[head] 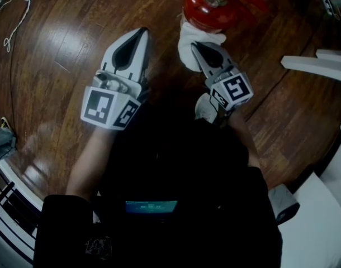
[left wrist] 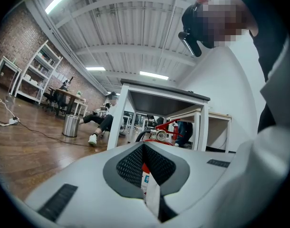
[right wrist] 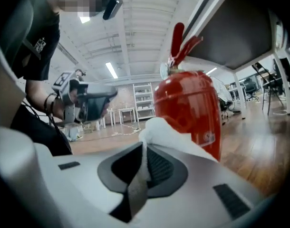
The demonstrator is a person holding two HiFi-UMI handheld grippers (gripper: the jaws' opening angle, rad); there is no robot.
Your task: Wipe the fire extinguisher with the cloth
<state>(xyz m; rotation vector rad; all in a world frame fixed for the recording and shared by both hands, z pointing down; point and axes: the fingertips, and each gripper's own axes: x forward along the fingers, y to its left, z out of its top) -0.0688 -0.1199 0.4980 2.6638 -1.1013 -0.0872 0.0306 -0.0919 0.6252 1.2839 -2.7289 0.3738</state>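
A red fire extinguisher (head: 211,7) stands upright on the wooden floor at the top middle of the head view. A white cloth (head: 194,39) lies against its near side, and my right gripper (head: 205,50) is shut on it. In the right gripper view the cloth (right wrist: 169,133) bunches out of the jaws and touches the red body (right wrist: 188,109). My left gripper (head: 136,38) hovers to the left of the extinguisher, shut and holding nothing. In the left gripper view the extinguisher (left wrist: 158,131) shows just beyond the closed tips.
White table legs (head: 314,65) lie to the right of the extinguisher. A white cable (head: 17,17) runs over the floor at far left. In the left gripper view a table (left wrist: 160,91), a metal bin (left wrist: 70,126) and a seated person (left wrist: 100,122) stand further off.
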